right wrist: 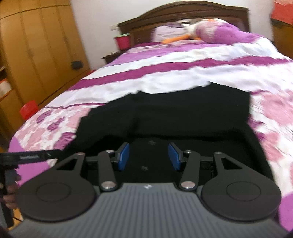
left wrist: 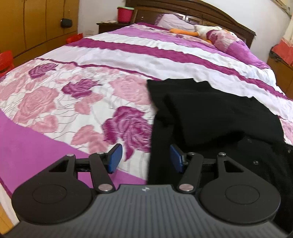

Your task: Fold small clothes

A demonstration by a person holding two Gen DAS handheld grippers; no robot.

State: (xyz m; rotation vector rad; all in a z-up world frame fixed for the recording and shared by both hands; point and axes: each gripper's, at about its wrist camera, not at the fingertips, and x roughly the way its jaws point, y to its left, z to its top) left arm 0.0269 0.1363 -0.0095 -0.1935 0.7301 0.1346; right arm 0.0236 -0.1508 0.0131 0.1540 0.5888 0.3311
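We are holding both grippers, left (left wrist: 146,157) and right (right wrist: 148,156), spread and empty, the black garment (left wrist: 210,113) lying beyond their fingers.

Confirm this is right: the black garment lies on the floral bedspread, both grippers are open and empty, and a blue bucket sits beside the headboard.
One detail is wrong: the bucket beside the headboard is red, not blue, as the left wrist view shows. The black garment on the floral bedspread and the open, empty left gripper and right gripper stand.

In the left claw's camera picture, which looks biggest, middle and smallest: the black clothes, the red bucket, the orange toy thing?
1. black clothes
2. red bucket
3. orange toy
The bucket and toy look close in size.
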